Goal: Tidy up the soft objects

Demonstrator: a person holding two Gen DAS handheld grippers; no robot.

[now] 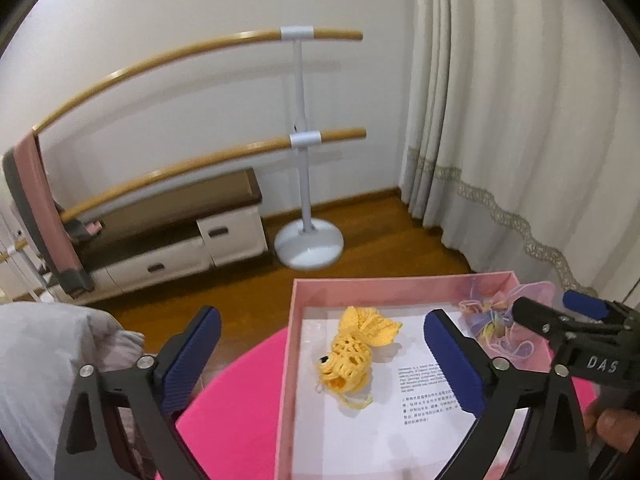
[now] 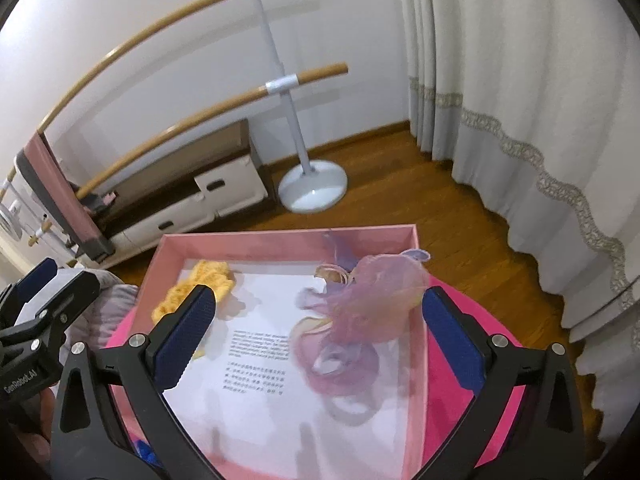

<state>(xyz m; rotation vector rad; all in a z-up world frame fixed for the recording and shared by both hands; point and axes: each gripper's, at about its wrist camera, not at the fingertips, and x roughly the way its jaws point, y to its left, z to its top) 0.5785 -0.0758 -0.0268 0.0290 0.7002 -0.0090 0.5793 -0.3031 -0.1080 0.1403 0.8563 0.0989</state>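
A round bright-pink table (image 1: 236, 420) is seen near the cameras, standing on a brown wooden floor (image 1: 380, 236). Far behind it a white wall is met on the right by pale curtains (image 1: 520, 120) with a lace band. Against the wall a low cabinet (image 1: 224, 236) with drawers is set, and in front of it a white stand (image 1: 306, 184) with a round base carries two wooden bars.

On the table an open pale-pink box (image 2: 176, 252) is placed, its floor lined with a white printed sheet (image 2: 260, 364). In the left part of the box a yellow crocheted fish (image 1: 352, 354) is laid. Its long axis runs from the near left to the far right in the left wrist view; the head with a black eye and open mouth is pointed toward the near side, the fanned tail toward the far wall. In the right part of the box a sheer pink-and-lilac scrunchie (image 2: 360, 312) is seen; its outline is blurred, so no clear axis can be told, and whether it is fully settled on the sheet cannot be told.

The left gripper (image 1: 324, 360) is held above the left side of the box with its blue-padded jaws spread wide and nothing clamped between them. The right gripper (image 2: 320, 334) is held over the right side, jaws likewise spread wide, the scrunchie lying between and beyond them untouched by the pads.
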